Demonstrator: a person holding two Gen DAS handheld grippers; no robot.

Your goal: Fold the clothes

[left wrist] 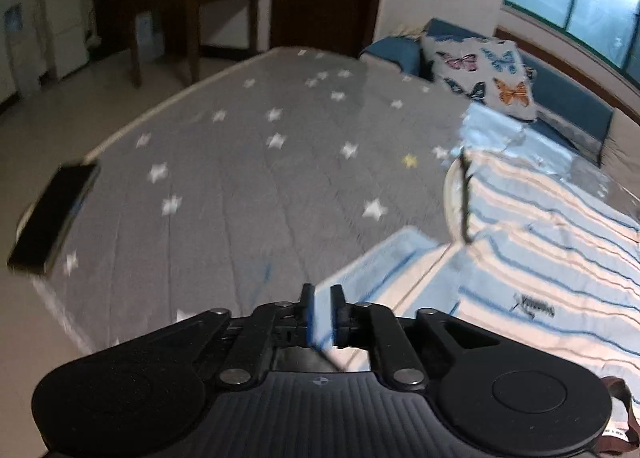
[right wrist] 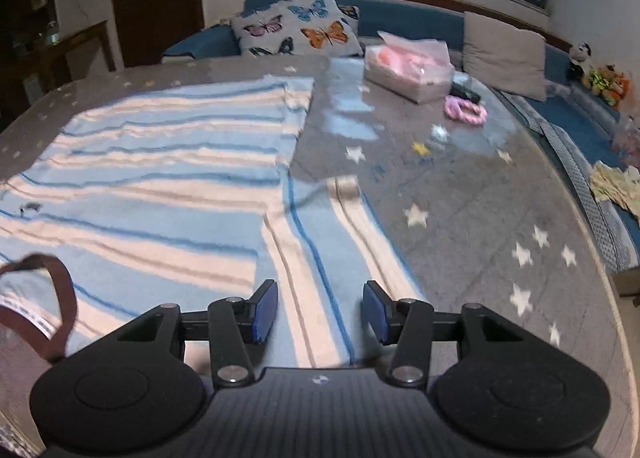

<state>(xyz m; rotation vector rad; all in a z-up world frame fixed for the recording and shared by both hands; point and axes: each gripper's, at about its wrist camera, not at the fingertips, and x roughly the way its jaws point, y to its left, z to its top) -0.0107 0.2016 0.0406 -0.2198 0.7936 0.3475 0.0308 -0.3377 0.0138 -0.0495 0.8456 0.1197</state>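
A light-blue and cream striped shirt [right wrist: 152, 177] lies spread flat on the grey star-patterned table [right wrist: 460, 225]. Its brown-trimmed collar [right wrist: 60, 298] is at the near edge. In the left wrist view the shirt [left wrist: 540, 242] fills the right side, and one sleeve [left wrist: 384, 270] runs toward me. My left gripper [left wrist: 322, 310] has its fingers almost together with the sleeve's edge between them. My right gripper [right wrist: 320, 314] is open, hovering just above the other sleeve [right wrist: 320, 242], with nothing between its blue pads [right wrist: 264, 312].
A dark phone [left wrist: 52, 217] lies at the table's left edge. A pink-filled package [right wrist: 408, 69] and a pink ring [right wrist: 466, 111] sit at the far right. A butterfly cushion [right wrist: 300, 29] and beige cushion [right wrist: 504, 53] rest on the blue sofa [right wrist: 412, 23] behind.
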